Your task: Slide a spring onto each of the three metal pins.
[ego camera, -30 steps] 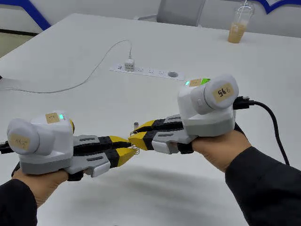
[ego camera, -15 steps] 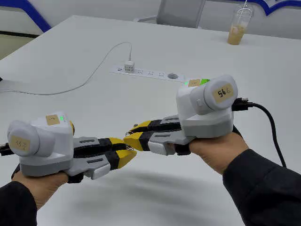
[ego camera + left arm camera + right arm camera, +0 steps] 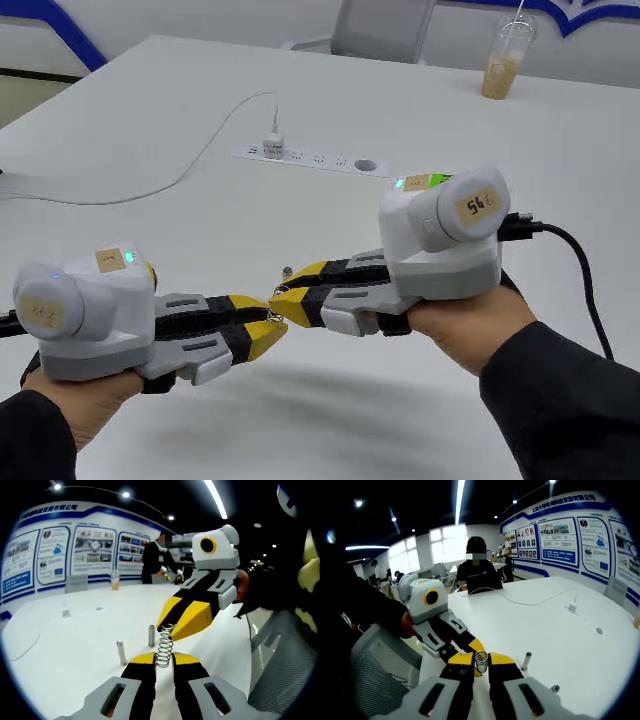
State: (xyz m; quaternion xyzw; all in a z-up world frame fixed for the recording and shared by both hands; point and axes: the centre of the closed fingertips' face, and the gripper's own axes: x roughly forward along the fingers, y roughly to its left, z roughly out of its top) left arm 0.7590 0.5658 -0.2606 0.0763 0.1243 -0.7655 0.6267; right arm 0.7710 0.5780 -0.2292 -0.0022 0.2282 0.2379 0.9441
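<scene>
L hand-held gripper (image 3: 164, 659): jaws drawn in on 1 end of the spring (image 3: 164, 647), coil seated btwn the yellow tips w/ only a narrow gap. R hand-held gripper (image 3: 481, 662): tip-to-tip w/ the L one, jaws pinched on the spring's other end; in the right gripper view the coil shows end-on btwn its tips. The spring bridges the short gap btwn the 2 sets of tips, held off the bench (image 3: 450, 120). In the left gripper view, 2 pins stand upright on the bench ahead and left of the L tips: near pin (image 3: 121, 652), far pin (image 3: 151, 635), both apart from the held spring. Whether the far pin carries a coil: cannot tell. Power strip (image 3: 312, 158) and cup (image 3: 503, 60) lie well beyond both tips.
</scene>
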